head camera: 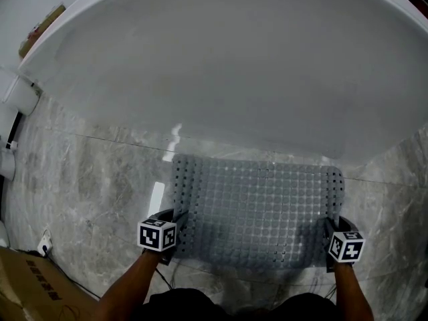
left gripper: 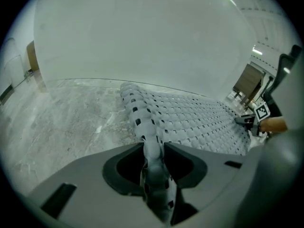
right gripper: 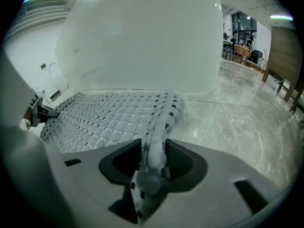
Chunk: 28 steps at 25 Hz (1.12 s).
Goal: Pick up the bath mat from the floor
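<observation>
A grey rubber bath mat (head camera: 257, 206) with rows of bumps and small holes lies on the marble floor in front of the tub. My left gripper (head camera: 179, 227) pinches the mat's near left edge; in the left gripper view the mat (left gripper: 190, 122) folds up into the gripper (left gripper: 153, 167), jaws pressed on the fold. My right gripper (head camera: 330, 238) pinches the near right edge; in the right gripper view the mat (right gripper: 114, 118) rises as a ridge into the gripper (right gripper: 153, 163), jaws squeezing it. Each gripper is seen by the other across the mat.
A large white bathtub (head camera: 221, 59) curves right behind the mat's far edge. Grey marble floor (head camera: 87, 186) runs to the left, with a cardboard box (head camera: 33, 289) at the bottom left corner and white fixtures (head camera: 10, 112) at the left edge. Wooden furniture (right gripper: 285, 65) stands far right.
</observation>
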Each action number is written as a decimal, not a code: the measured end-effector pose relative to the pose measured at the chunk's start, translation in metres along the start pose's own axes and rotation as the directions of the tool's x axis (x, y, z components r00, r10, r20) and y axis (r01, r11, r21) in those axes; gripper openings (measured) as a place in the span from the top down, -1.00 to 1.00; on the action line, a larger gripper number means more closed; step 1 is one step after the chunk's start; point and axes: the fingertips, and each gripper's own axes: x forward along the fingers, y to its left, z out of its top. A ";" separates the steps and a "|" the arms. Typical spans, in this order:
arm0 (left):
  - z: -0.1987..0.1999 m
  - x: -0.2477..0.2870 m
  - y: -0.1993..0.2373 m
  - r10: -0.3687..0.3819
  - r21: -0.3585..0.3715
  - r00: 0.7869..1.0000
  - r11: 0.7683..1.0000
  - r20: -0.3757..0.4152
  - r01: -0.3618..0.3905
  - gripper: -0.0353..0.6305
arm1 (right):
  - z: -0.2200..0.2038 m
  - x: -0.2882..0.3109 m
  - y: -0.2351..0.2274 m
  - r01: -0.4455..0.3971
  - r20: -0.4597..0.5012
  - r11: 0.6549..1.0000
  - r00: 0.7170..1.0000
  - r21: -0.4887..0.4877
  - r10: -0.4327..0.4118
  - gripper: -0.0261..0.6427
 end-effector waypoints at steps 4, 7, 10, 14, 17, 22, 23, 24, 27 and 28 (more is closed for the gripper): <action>0.008 -0.007 -0.010 -0.032 0.035 0.999 0.999 0.034 0.030 0.62 | 0.009 -0.011 0.013 -0.053 0.050 0.998 0.997 0.017 0.052 0.60; 0.012 -0.010 -0.016 -0.049 0.051 0.997 0.998 0.054 0.046 0.67 | 0.016 -0.018 0.023 -0.079 0.087 0.997 0.993 0.008 0.078 0.70; 0.017 -0.017 -0.021 -0.055 0.063 0.996 0.997 0.076 0.050 0.70 | 0.022 -0.027 0.029 -0.097 0.122 0.995 0.988 0.001 0.096 0.75; 0.023 -0.025 -0.027 -0.071 0.081 0.992 0.995 0.100 0.063 0.71 | 0.031 -0.041 0.036 -0.112 0.147 0.994 0.983 0.003 0.111 0.77; 0.029 -0.037 -0.034 -0.083 0.091 0.990 0.993 0.118 0.073 0.71 | 0.040 -0.055 0.044 -0.122 0.162 0.992 0.979 0.000 0.121 0.77; 0.043 -0.059 -0.049 -0.109 0.093 0.983 0.991 0.149 0.096 0.71 | 0.055 -0.083 0.051 -0.141 0.187 0.990 0.973 0.018 0.135 0.77; 0.045 -0.063 -0.052 -0.113 0.097 0.982 0.990 0.151 0.100 0.71 | 0.059 -0.087 0.054 -0.146 0.188 0.989 0.972 0.016 0.140 0.78; 0.048 -0.068 -0.055 -0.118 0.102 0.981 0.989 0.152 0.103 0.71 | 0.062 -0.091 0.057 -0.151 0.188 0.988 0.971 0.013 0.146 0.78; 0.059 -0.081 -0.066 -0.132 0.113 0.978 0.987 0.161 0.114 0.72 | 0.074 -0.106 0.064 -0.159 0.194 0.987 0.969 0.012 0.154 0.78; 0.062 -0.086 -0.070 -0.135 0.111 0.977 0.987 0.166 0.117 0.72 | 0.078 -0.111 0.065 -0.160 0.198 0.987 0.968 0.016 0.154 0.78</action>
